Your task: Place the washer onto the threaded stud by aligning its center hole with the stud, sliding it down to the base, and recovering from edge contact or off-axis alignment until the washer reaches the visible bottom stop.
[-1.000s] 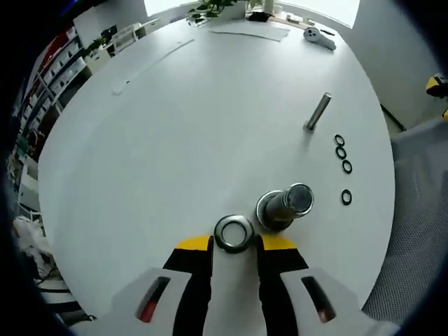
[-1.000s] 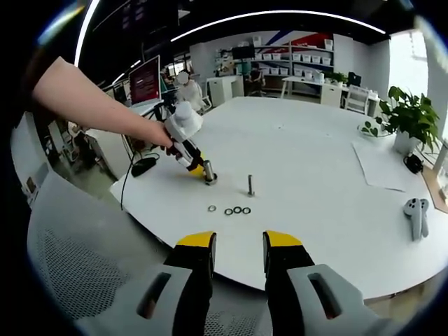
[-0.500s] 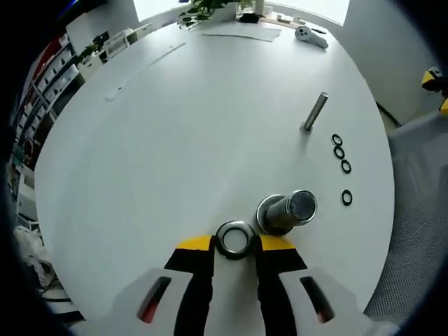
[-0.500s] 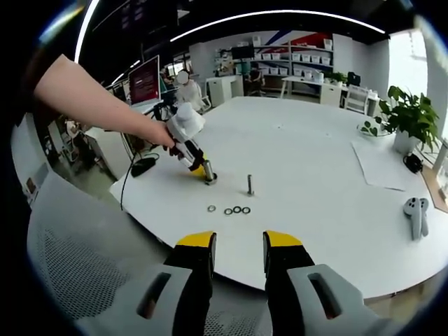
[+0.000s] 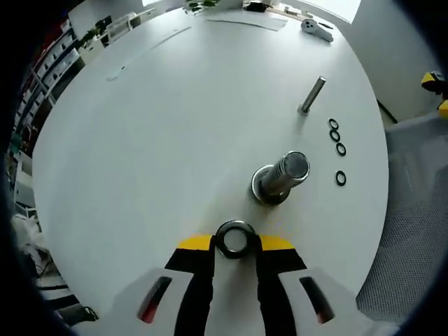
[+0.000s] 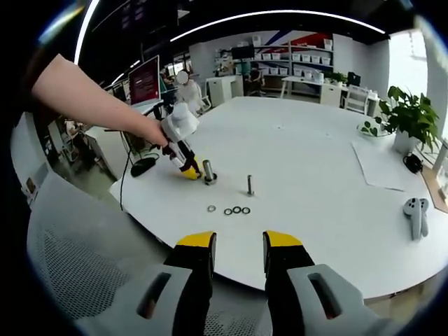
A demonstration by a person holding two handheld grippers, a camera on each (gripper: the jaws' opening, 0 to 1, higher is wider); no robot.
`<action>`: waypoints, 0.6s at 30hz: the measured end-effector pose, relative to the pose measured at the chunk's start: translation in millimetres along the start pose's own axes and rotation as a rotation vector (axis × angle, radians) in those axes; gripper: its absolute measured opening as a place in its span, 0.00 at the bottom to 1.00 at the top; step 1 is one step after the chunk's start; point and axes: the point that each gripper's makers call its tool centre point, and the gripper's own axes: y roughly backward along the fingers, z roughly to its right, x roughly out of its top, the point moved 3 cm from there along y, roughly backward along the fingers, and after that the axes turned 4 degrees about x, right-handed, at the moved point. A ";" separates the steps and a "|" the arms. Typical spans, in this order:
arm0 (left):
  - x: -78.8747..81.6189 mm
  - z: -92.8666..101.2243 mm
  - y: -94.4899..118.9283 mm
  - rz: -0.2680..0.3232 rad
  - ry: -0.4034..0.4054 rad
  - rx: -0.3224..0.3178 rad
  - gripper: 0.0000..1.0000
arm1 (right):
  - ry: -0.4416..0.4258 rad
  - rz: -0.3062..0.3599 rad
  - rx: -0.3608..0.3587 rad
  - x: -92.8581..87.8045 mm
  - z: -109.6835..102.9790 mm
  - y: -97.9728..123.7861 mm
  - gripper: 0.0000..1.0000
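A metal washer (image 5: 234, 226) sits pinched between the yellow tips of my left gripper (image 5: 234, 242), which is shut on it. The thick threaded stud (image 5: 281, 178) stands on its round base on the white table (image 5: 175, 126), a short way ahead and to the right of the washer. In the right gripper view a person's hand holds the left gripper (image 6: 186, 168) just left of that stud (image 6: 208, 171). My right gripper (image 6: 238, 246) is open with nothing between its jaws, back from the table's near edge.
A thin stud (image 5: 312, 94) stands farther along the table, with several small black rings (image 5: 338, 142) lying beside it. A white controller (image 6: 417, 210), papers (image 6: 385, 168) and a potted plant (image 6: 409, 115) lie at the far side. A grey mesh chair (image 6: 77, 273) is below my right gripper.
The left gripper has pulled back from the thick stud with the washer between its jaws, so the gap between washer and stud has grown. The right gripper has not moved.
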 end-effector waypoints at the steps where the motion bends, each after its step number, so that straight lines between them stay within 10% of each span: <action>1: 0.0 0.2 -0.1 0.001 0.012 -0.004 0.21 | 0.000 0.001 0.000 0.2 0.0 0.0 0.29; 18: -0.4 3.2 -6.6 -0.081 0.010 0.035 0.24 | -0.001 0.007 -0.002 1.1 0.7 0.0 0.29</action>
